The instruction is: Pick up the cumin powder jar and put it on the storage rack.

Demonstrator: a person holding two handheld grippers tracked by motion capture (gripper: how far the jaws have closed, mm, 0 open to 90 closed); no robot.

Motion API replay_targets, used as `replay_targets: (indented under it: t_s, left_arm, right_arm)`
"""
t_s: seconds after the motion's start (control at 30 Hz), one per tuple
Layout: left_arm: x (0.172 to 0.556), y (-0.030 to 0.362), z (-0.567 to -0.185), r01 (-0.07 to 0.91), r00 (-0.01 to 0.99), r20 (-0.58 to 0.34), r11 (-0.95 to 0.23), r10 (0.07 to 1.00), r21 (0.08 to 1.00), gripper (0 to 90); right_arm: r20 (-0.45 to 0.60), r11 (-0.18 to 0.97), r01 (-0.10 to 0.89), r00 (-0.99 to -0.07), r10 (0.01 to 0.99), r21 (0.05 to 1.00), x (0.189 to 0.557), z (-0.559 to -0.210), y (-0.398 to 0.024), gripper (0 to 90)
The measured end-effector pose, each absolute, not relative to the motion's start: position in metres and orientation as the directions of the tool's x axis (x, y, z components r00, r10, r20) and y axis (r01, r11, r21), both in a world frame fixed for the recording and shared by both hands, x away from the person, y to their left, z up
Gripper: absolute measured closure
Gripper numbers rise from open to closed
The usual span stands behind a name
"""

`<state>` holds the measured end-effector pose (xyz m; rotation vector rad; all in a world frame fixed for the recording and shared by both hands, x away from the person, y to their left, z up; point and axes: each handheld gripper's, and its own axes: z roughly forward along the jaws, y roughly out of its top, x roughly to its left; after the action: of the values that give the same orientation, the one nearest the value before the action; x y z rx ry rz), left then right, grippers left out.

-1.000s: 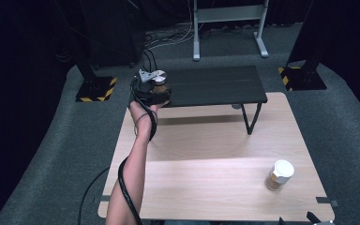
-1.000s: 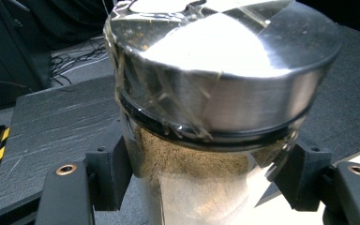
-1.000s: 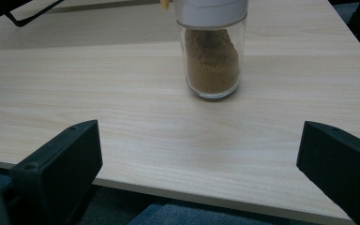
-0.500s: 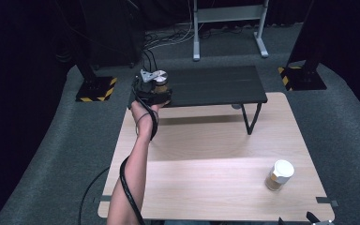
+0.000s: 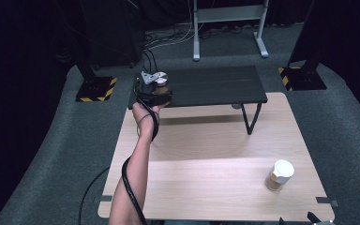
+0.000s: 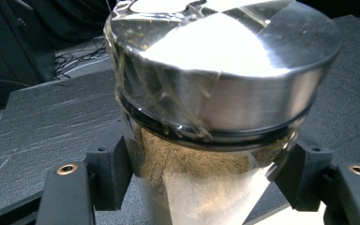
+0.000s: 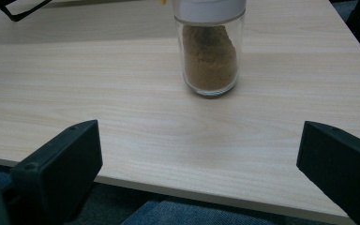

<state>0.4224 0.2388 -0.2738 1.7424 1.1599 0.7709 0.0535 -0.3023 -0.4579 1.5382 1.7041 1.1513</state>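
The left gripper (image 5: 155, 89) has its fingers clamped on a steel-lidded jar (image 6: 215, 93) over the black shelf's (image 5: 215, 86) far left end. The right gripper's (image 7: 199, 173) fingers stand wide apart, empty, near another jar (image 7: 210, 51) on the worktop (image 5: 206, 178).

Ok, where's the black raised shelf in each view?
High view: black shelf at the far end of the wooden table.
Left gripper view: dark surface at left, behind the silver-lidded jar.
Right gripper view: probably its leg, top-left corner.
Shared landmark: the wooden table.
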Motion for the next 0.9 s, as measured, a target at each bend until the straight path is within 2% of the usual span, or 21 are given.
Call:
replay_targets:
  t_s: [0.3, 0.9]
  left_arm:
    - [0.4251, 0.2456, -0.2774, 0.389, 0.371, -0.022, -0.134, 0.928, 0.911, 30.4]
    - [0.4266, 0.2459, -0.2776, 0.390, 0.371, -0.024, -0.133, 0.928, 0.911, 30.4]
  right_arm:
    - [0.135, -0.031, 0.486, -0.180, 0.974, 0.873, 0.0530, -0.4573, -0.3021, 0.0]
    - [0.137, -0.032, 0.486, -0.183, 0.974, 0.873, 0.0531, -0.4573, -0.3028, 0.0]
